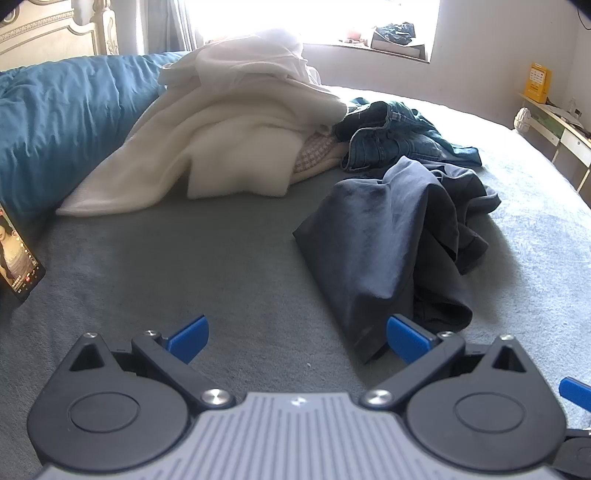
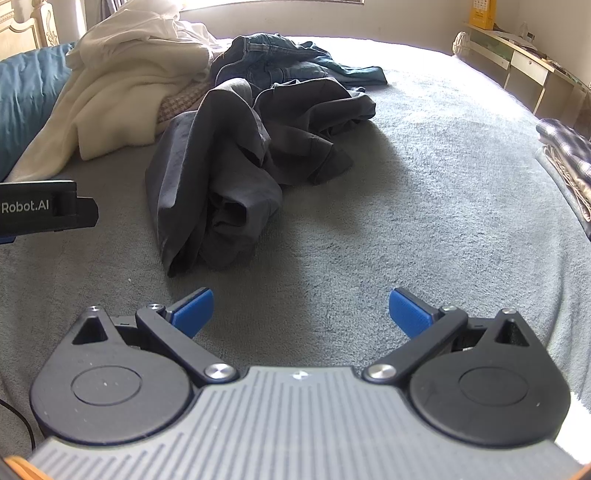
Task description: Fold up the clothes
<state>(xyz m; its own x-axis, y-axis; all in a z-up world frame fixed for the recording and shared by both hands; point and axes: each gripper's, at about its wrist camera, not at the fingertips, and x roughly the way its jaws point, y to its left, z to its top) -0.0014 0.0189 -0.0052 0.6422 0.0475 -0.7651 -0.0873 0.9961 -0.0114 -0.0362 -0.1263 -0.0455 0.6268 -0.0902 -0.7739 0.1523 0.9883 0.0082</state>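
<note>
A crumpled dark navy garment [image 1: 399,236] [image 2: 236,166] lies on the grey bed cover [image 1: 184,266] [image 2: 424,184]. Behind it are bunched blue jeans [image 1: 395,133] [image 2: 280,62] and a heap of cream clothes [image 1: 236,136] [image 2: 133,77]. My left gripper [image 1: 297,338] is open just above the bed, its right finger close to the navy garment's near corner. My right gripper [image 2: 301,312] is open too, hovering over bare cover in front and to the right of the same garment. Nothing sits between either pair of fingers. The left gripper's body [image 2: 40,206] shows at the left edge of the right wrist view.
A blue duvet [image 1: 55,122] runs along the left side. A lit phone [image 1: 18,258] leans at the left edge. Folded plaid cloth [image 2: 569,162] lies at the bed's right edge. A desk with a yellow box [image 1: 537,83] stands by the right wall, under a bright window [image 1: 314,18].
</note>
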